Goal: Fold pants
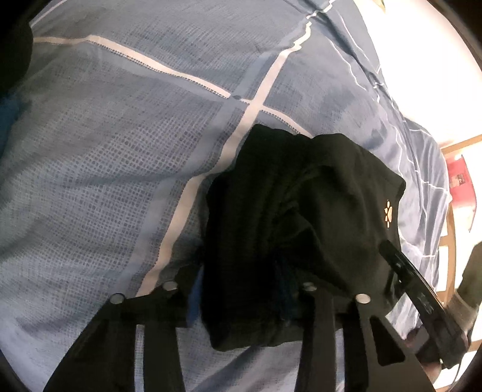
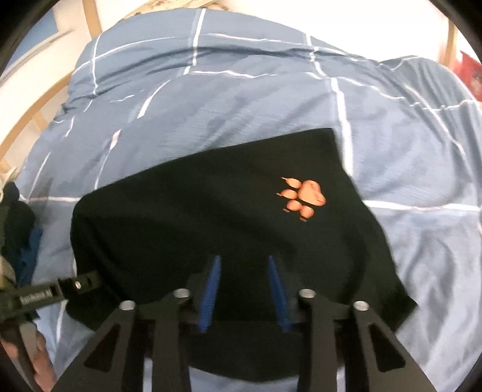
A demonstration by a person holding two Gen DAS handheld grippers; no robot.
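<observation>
Left wrist view, nearest the lens: the left gripper [image 1: 241,289] points steeply down with a thick bunch of the black pants [image 1: 301,196] packed between its jaws. Dark cloth covers the fingertips, and a bit of blue pad shows through the folds; the jaws look closed on the fabric. At the lower right of this view the right gripper [image 1: 421,289] reaches in at the pants' edge, beside a small orange paw print [image 1: 388,212]. The pants lie folded in a compact mound on the bed, on a blue checked duvet [image 1: 120,150] with pale stripes. Farther off, at the right rim, a wooden bed frame [image 1: 450,241] and something red [image 1: 459,181] show.

From the right wrist, the right gripper [image 2: 245,289] stands just above the near edge of the pants [image 2: 180,226], its blue pads [image 2: 211,286] set narrowly apart with nothing pinched between them; the cloth lies flat underneath. The paw print [image 2: 302,197] sits toward the right of the dark panel. At the left edge the left gripper [image 2: 51,291] touches the pants' side, with a hand [image 2: 39,361] behind it. Beyond, the rumpled duvet [image 2: 241,99] runs to the wooden frame [image 2: 93,21].
</observation>
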